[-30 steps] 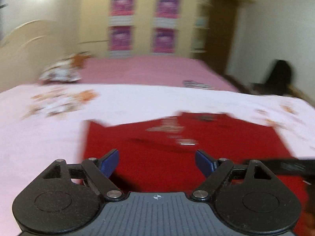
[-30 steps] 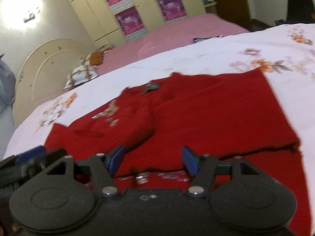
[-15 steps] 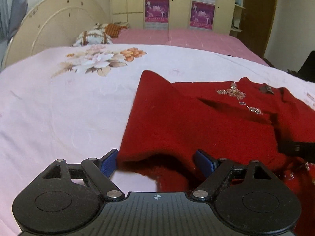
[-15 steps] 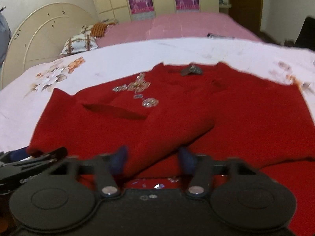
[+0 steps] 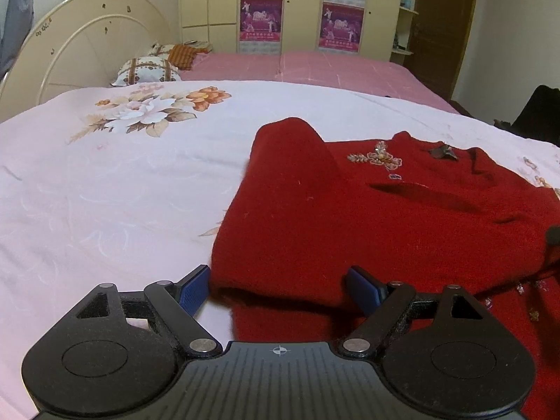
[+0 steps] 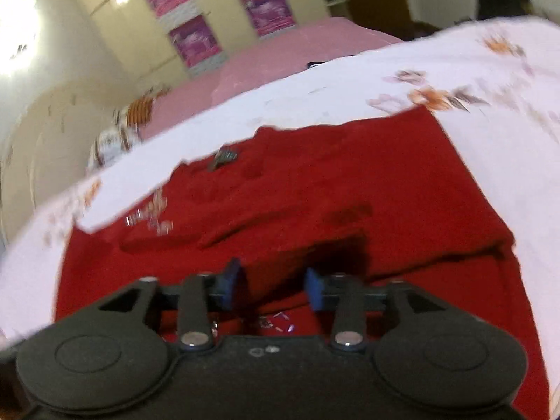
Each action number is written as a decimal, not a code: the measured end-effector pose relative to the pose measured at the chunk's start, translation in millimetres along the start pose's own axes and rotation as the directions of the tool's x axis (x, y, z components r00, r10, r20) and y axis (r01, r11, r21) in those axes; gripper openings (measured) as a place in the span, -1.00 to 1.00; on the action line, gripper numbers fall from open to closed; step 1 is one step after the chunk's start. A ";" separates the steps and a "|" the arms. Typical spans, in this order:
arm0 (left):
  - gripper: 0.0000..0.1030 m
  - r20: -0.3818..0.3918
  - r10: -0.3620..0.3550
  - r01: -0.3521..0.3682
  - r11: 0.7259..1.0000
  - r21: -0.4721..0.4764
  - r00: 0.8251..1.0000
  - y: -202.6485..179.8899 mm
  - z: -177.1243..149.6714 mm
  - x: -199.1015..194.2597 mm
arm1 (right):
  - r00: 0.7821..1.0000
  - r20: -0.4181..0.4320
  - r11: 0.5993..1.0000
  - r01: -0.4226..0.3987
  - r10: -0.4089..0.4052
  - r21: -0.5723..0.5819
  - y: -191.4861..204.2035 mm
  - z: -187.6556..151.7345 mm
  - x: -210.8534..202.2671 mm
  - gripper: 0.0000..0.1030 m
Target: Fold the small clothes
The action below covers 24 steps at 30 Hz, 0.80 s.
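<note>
A red knit sweater (image 5: 350, 217) with beaded trim lies spread on a pale floral bedsheet (image 5: 105, 192), its sleeves folded across the front. My left gripper (image 5: 278, 288) is open, its blue pads on either side of the sweater's folded left edge near the hem. In the blurred right wrist view the sweater (image 6: 350, 192) fills the middle. My right gripper (image 6: 271, 285) is partly closed, its pads on either side of a raised fold of red cloth; I cannot tell whether it grips the cloth.
A pink bed (image 5: 315, 66) with pillows (image 5: 147, 70) and a cream headboard (image 5: 77, 52) stands behind. Wardrobe doors with purple posters (image 5: 301, 17) line the back wall. A dark object (image 5: 539, 112) sits at the far right.
The left gripper has moved closer to the sweater's left edge. The right gripper's jaws have narrowed around a fold of the sweater, and its view has swung and tilted.
</note>
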<state>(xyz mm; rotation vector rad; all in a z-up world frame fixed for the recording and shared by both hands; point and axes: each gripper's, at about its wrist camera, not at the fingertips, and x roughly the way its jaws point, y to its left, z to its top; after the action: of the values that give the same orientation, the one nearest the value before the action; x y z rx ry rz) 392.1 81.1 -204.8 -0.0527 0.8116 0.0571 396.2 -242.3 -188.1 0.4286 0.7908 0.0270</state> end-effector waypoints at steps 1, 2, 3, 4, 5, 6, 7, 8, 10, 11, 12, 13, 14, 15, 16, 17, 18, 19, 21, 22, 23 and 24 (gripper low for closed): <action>0.62 0.001 0.000 0.000 1.000 -0.001 1.000 0.3 0.2 -0.3 | 1.000 0.005 1.000 -0.004 0.004 0.001 -1.6 2.1 -2.1 0.15; 0.62 0.001 -0.001 0.001 1.000 -0.001 1.000 1.1 0.9 0.0 | 1.000 0.001 1.000 -0.010 0.010 0.003 -2.7 2.8 -2.4 0.17; 0.62 0.003 0.000 0.000 1.000 0.001 1.000 1.3 0.7 -0.2 | 1.000 -0.002 1.000 -0.008 0.008 0.009 -5.1 3.3 -2.4 0.08; 0.62 0.004 0.002 -0.002 1.000 0.002 1.000 1.1 0.4 -0.5 | 1.000 0.004 1.000 0.001 -0.001 0.015 -6.4 1.9 -3.0 0.00; 0.62 0.005 0.004 -0.004 1.000 0.001 1.000 1.1 0.4 -1.0 | 1.000 0.007 1.000 0.011 -0.011 0.022 -7.9 3.2 -1.4 -0.25; 0.62 0.006 0.005 -0.005 1.000 -0.001 1.000 1.3 0.5 -1.4 | 1.000 0.009 0.999 0.026 -0.027 0.025 -10.1 5.5 0.2 -0.66; 0.62 0.008 0.006 -0.006 1.000 -0.006 1.000 1.6 1.0 -2.3 | 0.999 0.007 0.999 0.041 -0.041 0.021 -5.7 4.1 4.1 -0.82; 0.62 0.012 0.007 -0.007 1.000 -0.012 1.000 2.0 1.7 -3.4 | 0.999 0.012 0.999 0.041 -0.041 0.017 -6.2 4.0 4.4 -0.87; 0.62 0.028 0.011 -0.010 1.000 -0.030 1.000 3.6 4.4 -6.1 | 0.999 0.030 0.999 0.041 -0.041 -0.015 -2.6 5.5 4.4 -0.88; 0.62 0.040 0.014 -0.013 0.999 -0.043 0.999 5.3 6.4 -7.8 | 0.998 0.054 0.998 0.046 -0.043 -0.054 2.8 7.6 2.1 -0.88; 0.62 0.056 0.023 -0.020 0.998 -0.056 0.998 7.3 8.7 -9.7 | 0.995 0.088 0.994 0.051 -0.042 -0.095 9.7 9.9 -1.5 -0.88; 0.62 0.074 0.038 -0.033 0.997 -0.067 0.997 9.4 11.4 -10.9 | 0.990 0.138 0.989 0.051 -0.031 -0.142 18.6 14.5 -8.0 -0.89; 0.62 0.085 0.053 -0.047 0.996 -0.074 0.995 10.8 13.9 -10.5 | 0.983 0.184 0.982 0.051 -0.016 -0.184 25.7 20.2 -15.3 -0.89; 0.62 0.084 0.065 -0.059 0.995 -0.081 0.994 12.4 16.7 -7.7 | 0.974 0.228 0.972 0.060 -0.006 -0.228 32.1 25.6 -23.0 -0.89; 0.62 0.073 0.072 -0.065 0.994 -0.092 0.995 14.2 19.0 -2.8 | 0.964 0.267 0.961 0.081 -0.007 -0.266 35.4 30.7 -29.0 -0.89; 0.62 0.054 0.074 -0.069 0.993 -0.100 0.996 15.1 19.5 3.6 | 0.958 0.285 0.952 0.106 -0.021 -0.286 34.4 35.2 -30.5 -0.89; 0.62 0.020 0.075 -0.073 0.992 -0.101 0.997 14.9 18.9 12.4 | 0.963 0.266 0.949 0.120 -0.040 -0.292 28.5 39.8 -26.2 -0.89; 0.62 -0.004 0.075 -0.075 0.992 -0.101 0.997 14.6 17.5 19.1 | 0.978 0.202 0.952 0.117 -0.061 -0.282 18.4 43.5 -15.3 -0.89; 0.62 0.010 0.078 -0.077 0.992 -0.103 0.997 14.5 13.6 23.4 | 0.991 0.092 0.967 0.113 -0.093 -0.231 -3.9 41.9 5.5 -0.89; 0.62 0.011 0.077 -0.075 0.992 -0.099 0.997 14.1 13.0 23.9 | 0.990 0.072 0.965 0.135 -0.121 -0.226 -11.6 38.2 12.6 -0.89; 0.62 0.011 0.073 -0.072 0.992 -0.101 0.997 15.6 12.9 23.9 | 0.989 0.061 0.962 0.148 -0.138 -0.229 -17.4 35.3 16.8 -0.88; 0.62 0.009 0.069 -0.068 0.992 -0.109 0.998 18.1 12.7 23.5 | 0.987 0.056 0.961 0.156 -0.147 -0.227 -21.2 32.8 18.8 -0.88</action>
<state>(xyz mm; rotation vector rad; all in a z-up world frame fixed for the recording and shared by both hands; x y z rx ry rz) 416.1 100.7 -213.7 -0.1267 0.7971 0.1663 429.5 -270.2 -188.6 0.1461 0.7706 -0.0322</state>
